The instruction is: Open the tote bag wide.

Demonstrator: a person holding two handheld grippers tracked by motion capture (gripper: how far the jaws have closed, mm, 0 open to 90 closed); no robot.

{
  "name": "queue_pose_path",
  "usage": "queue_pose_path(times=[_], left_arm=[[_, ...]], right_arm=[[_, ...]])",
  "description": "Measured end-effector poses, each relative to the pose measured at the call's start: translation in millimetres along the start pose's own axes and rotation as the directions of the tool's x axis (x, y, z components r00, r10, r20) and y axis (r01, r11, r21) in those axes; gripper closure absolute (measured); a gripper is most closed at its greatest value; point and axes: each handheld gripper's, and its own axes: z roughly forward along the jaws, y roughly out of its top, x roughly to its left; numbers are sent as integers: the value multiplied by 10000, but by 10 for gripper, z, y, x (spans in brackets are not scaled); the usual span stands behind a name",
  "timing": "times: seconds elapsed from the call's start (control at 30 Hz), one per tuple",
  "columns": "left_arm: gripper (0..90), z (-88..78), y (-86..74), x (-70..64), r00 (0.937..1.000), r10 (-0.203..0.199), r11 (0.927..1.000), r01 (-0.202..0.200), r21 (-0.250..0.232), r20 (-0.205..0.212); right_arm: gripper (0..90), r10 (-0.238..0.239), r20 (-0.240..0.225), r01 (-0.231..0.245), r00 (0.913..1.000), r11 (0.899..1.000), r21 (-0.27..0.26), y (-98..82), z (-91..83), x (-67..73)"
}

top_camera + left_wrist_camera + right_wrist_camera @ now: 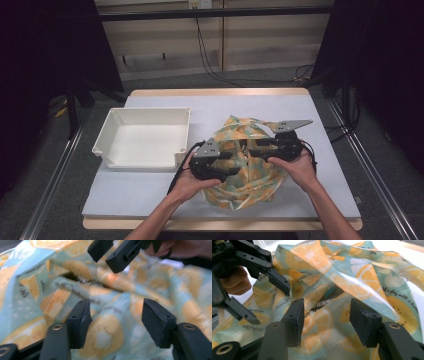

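A crumpled cloth (252, 177) printed with orange slices on pale blue lies bunched on the table's right half. My left gripper (234, 163) sits at its left side, jaws pointing right. My right gripper (254, 146) faces it from the right, jaws pointing left. In the left gripper view, my left gripper (116, 312) is open over the cloth (107, 335), nothing pinched, and the right gripper (107, 261) hangs open beyond. In the right gripper view, my right gripper (327, 312) is open above a fold of the cloth (352, 277), and the left gripper (268, 303) stands open opposite.
A white rectangular bin (150, 111) stands on the left half of the table, close beside the left hand. A pale mat (135, 197) covers the tabletop. Cables trail on the floor behind the table's far edge.
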Motion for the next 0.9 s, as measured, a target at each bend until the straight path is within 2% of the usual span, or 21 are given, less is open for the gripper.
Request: queue_pose_path(times=[0.03,0.1,0.17,0.2,0.23,0.33,0.43,0.47,0.5,0.57,0.6,0.63,0.67,0.7,0.8,0.9], left_arm=[[398,23,-9,7,9999,-9,10000,9,5,105],[410,62,-16,-18,9997,209,9995,-207,246,-78],[520,103,-27,-41,9980,608,9956,-593,730,-184],[566,123,-33,-53,9964,766,9928,-728,955,-375],[627,133,-39,-56,9963,802,9914,-766,1059,-301],[892,115,-48,-60,9970,771,9906,-754,1140,-109],[900,58,-50,-54,9985,533,9939,-545,955,156],[900,30,-48,-47,9984,499,9943,-521,935,256],[900,-7,-46,-50,9988,403,9953,-426,866,282],[900,-92,-53,-55,9984,206,9981,-235,566,519],[900,-146,-55,-57,9978,263,9982,-295,521,603],[900,-201,-59,-68,9980,299,9983,-326,493,555],[900,-253,-71,-75,9980,166,9992,-187,348,608],[900,-312,-82,-68,9975,194,9993,-217,321,679],[900,-456,-152,-54,9971,-66,10000,69,-35,752],[900,-556,-225,-39,9970,-113,9999,115,-18,770]], right_arm=[[412,58,31,-58,10000,10000,9,-2,40,-15],[369,112,125,-112,9999,9999,-7,9,89,-24],[342,109,78,-110,9999,9999,72,23,155,-27],[338,55,112,-57,9999,9998,208,24,194,-27],[340,13,199,-20,9998,9993,370,22,232,-21],[443,-222,498,187,9985,9974,691,5,306,-8],[627,-228,686,182,9974,9976,672,0,282,-44],[734,-311,776,252,9965,9967,767,-4,267,-71],[882,-278,645,229,9975,9969,755,-17,237,-113],[900,-213,731,162,9971,9975,691,-24,183,-165],[900,-213,731,162,9971,9975,691,-24,183,-165],[900,-150,753,102,9970,9979,640,-28,151,-199],[900,-70,851,17,9964,9980,625,-34,114,-235],[900,19,875,-69,9962,9984,565,-45,77,-282],[900,278,1133,-336,9932,9982,489,-85,-44,-434],[900,601,1348,-651,9891,9973,327,-133,-142,-575]])
